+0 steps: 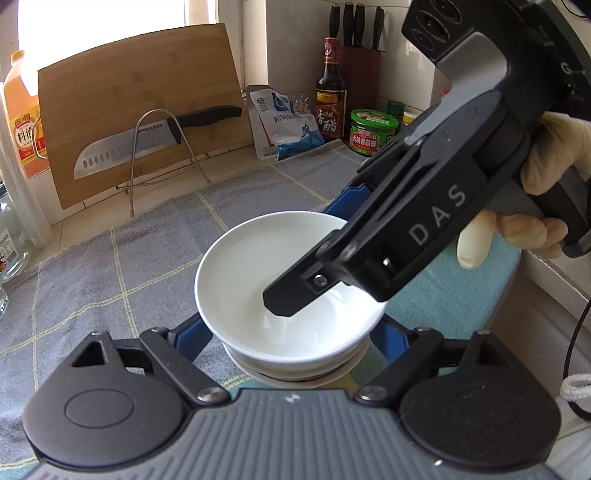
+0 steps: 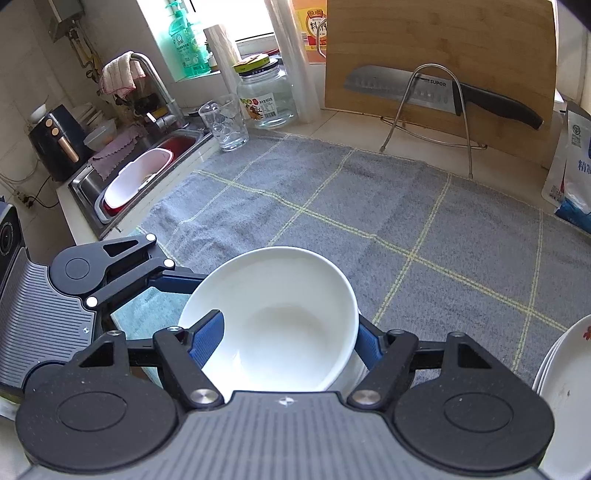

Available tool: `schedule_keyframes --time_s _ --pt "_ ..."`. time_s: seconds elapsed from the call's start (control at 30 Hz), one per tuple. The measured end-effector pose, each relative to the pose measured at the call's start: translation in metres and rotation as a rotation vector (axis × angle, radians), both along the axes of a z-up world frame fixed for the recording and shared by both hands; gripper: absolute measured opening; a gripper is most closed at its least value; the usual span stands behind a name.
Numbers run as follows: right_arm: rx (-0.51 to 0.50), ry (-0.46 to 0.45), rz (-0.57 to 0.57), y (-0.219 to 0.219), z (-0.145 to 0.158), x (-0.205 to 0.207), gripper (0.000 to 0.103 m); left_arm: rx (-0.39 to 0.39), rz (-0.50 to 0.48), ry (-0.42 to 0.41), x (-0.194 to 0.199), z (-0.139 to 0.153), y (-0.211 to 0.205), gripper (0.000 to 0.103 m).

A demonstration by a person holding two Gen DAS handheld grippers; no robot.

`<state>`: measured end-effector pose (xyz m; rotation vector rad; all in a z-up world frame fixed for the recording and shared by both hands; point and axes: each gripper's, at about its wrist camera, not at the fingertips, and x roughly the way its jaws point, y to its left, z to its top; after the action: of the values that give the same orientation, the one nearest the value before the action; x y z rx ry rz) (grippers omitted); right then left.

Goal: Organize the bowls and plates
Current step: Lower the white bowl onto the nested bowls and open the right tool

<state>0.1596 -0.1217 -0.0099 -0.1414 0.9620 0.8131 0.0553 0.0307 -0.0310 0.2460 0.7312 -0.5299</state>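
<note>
White ceramic bowl (image 2: 273, 321) pinched by rim in right gripper (image 2: 284, 343); left gripper (image 1: 291, 332) wide around stack (image 1: 295, 365). Risk: thin rim grip slips, bowl chips.

Light: strong daylight from the window (image 1: 122, 18), blown to pure white | Glare: white bowl (image 1: 280, 266) shines, nearly washed out inside | Shadows: soft, short, under the bowl on the grey cloth (image 2: 369, 206) | Focus: sharp throughout | Distortion: heavy fisheye bend at edges, cutting board (image 2: 439, 55) curves, corners go dark
</note>
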Motion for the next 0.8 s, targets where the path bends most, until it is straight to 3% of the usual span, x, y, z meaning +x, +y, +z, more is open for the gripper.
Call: schedule_keyframes --time_s 0.53,0.8 --pt "-0.020 -0.009 -0.004 0.0035 -0.0047 0.0007 0.080 -0.014 -0.006 0.025 0.0078 -0.0051 0.0011 0.091" --pt "-0.018 -0.018 -0.003 0.0040 -0.0064 0.0004 0.095 -0.007 -0.030 0.003 0.0064 -0.0054 0.0029 0.099"
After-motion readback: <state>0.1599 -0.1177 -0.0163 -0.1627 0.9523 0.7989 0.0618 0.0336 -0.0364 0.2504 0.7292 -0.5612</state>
